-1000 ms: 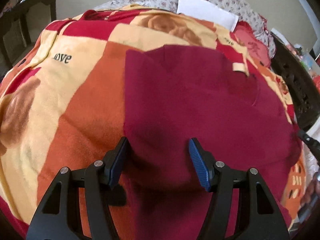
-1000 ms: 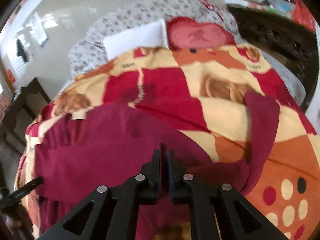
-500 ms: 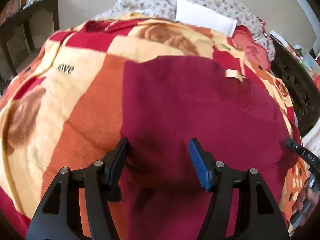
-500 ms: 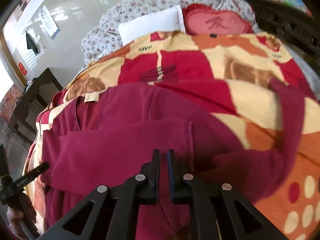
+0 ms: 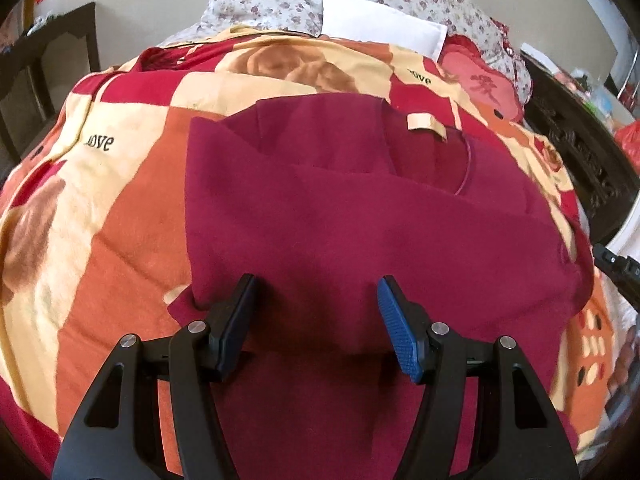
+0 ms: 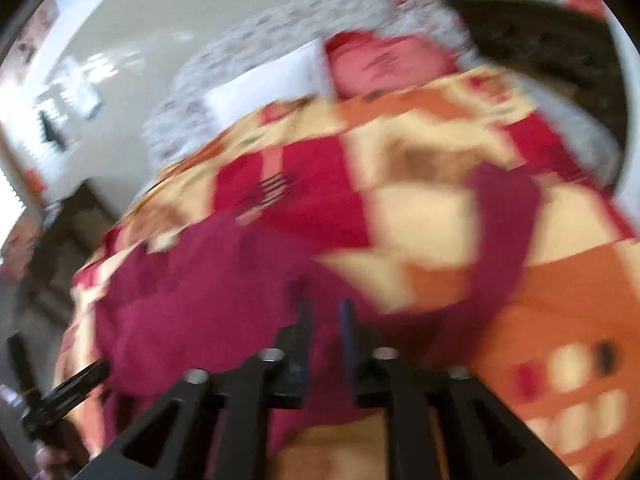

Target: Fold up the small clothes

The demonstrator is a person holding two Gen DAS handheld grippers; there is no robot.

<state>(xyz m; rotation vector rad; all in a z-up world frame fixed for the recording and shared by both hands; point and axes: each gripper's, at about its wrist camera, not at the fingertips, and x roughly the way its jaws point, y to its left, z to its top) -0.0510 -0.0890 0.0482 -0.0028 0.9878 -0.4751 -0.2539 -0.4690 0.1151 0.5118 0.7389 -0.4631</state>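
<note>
Left gripper (image 5: 316, 300): black triangular-cutout frames, silver screws showing at pivots, blue textured pads (image 5: 394, 334) lining fingers. Right gripper (image 6: 326, 320): same black build w/ silver screws, bluish pad edge showing, view blurring.

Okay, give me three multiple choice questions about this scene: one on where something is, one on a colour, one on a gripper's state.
1. Where does the maroon garment lie?
A. On the patterned blanket
B. On the dark wooden chair
C. On the floor

2. What colour is the small label at the garment's neck?
A. Blue
B. Cream
C. Black

3. How stands the left gripper?
A. Shut on the white pillow
B. Shut on the label
C. Open above the garment

Answers: 1 A, the garment is spread across the blanket's red, orange and cream blocks. 2 B, the label shows pale cream against the maroon. 3 C, its fingers stand wide apart with maroon cloth visible between them.
</note>
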